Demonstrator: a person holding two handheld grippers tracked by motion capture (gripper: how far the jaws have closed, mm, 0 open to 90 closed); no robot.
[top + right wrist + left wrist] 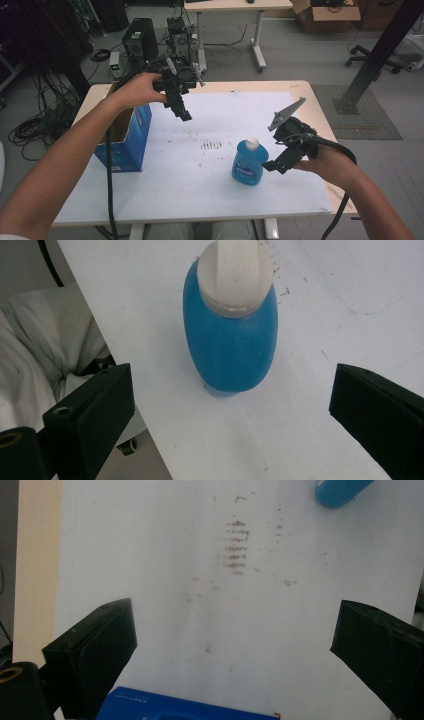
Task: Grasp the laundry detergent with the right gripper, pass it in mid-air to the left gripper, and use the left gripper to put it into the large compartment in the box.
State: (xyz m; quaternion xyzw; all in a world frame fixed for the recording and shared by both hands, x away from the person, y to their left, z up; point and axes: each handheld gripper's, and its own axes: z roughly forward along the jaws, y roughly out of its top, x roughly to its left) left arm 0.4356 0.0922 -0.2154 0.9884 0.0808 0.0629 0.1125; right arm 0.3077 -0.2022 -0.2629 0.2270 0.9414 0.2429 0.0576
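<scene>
From the high view, a person is holding two tongs above the white tabletop [200, 185]. The left tongs [184, 114] are hanging in the air just beside one blue cardboard box [131, 142], which is standing open at the tabletop's edge on their outer side. The right tongs [274, 165] are hovering just beside one blue bottle [248, 162] with a white cap [252, 143]; the bottle is standing upright, between the two tongs but much nearer the right ones.

In the left gripper view, the left tongs [232, 645] are gaping wide with nothing between the jaws. A blue box edge [165, 706] is showing below them, a bottle corner [340, 491] far ahead, and a patch of brown smudges [235, 547] between.

In the right gripper view, the right tongs [232, 410] are spread wide too, released, and the one bottle [230, 347] is standing just ahead of the gap, touching neither jaw.
</scene>
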